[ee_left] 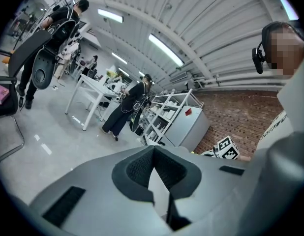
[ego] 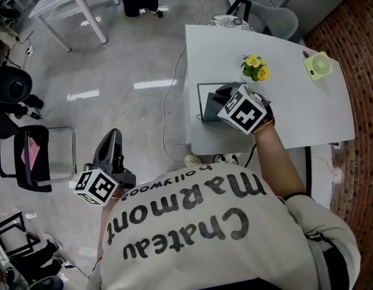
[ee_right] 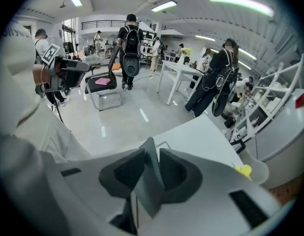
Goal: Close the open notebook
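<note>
The grey notebook (ego: 206, 106) lies near the left edge of the white table (ego: 295, 113), its cover raised steeply. My right gripper (ego: 218, 98) reaches down over it. In the right gripper view the cover (ee_right: 150, 181) stands between the jaws, leaning on the left pad, and a narrow gap shows at the right pad. This gripper (ee_right: 151, 154) is open around the cover. My left gripper (ego: 114, 133) hangs off the table over the floor at the lower left. Its fingertips meet, it (ee_left: 153, 147) holds nothing and points out into the room.
A small pot of yellow flowers (ego: 256, 68) stands just behind the notebook, and a pale green fan (ego: 319, 65) lies at the far right of the table. A grey chair (ego: 277, 20) sits behind the table, a black one (ego: 35, 159) on the floor at left.
</note>
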`<state>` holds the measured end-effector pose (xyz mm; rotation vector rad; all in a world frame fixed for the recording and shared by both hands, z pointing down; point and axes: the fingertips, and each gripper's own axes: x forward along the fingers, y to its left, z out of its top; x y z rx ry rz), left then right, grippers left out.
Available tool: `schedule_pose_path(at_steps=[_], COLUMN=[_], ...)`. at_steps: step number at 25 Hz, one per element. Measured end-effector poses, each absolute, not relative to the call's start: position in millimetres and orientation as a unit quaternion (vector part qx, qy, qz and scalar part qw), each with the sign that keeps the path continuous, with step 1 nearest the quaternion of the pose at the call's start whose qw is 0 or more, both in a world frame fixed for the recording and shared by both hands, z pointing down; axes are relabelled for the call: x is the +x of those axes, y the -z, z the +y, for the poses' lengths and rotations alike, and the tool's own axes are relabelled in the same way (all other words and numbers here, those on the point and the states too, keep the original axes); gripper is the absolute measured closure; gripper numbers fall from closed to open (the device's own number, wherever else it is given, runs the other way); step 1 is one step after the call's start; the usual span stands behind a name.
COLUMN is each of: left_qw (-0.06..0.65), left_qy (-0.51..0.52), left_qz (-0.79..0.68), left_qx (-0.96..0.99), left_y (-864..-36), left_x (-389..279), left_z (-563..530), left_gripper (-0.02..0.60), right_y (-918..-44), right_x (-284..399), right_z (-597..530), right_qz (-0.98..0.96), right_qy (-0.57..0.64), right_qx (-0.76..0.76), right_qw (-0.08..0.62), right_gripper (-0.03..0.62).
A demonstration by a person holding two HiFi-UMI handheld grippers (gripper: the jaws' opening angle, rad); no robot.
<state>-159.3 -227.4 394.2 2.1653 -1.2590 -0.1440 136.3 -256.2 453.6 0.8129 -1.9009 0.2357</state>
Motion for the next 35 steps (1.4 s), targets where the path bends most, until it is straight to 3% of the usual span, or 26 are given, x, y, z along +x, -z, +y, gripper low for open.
schedule_pose_path(at_steps=[35], left_qw=[0.359], left_qy=[0.07], left_qz=[-0.556], left_qx=[0.747], left_y=[-417], left_x=[-173], left_z=[-218], left_gripper=[0.581], right_y=[-494], right_x=[145], right_z=[-314], right_qz=[-0.81], right_qy=[-0.132], right_qx=[0.281], right_qw=[0.498], right_gripper=[0.464])
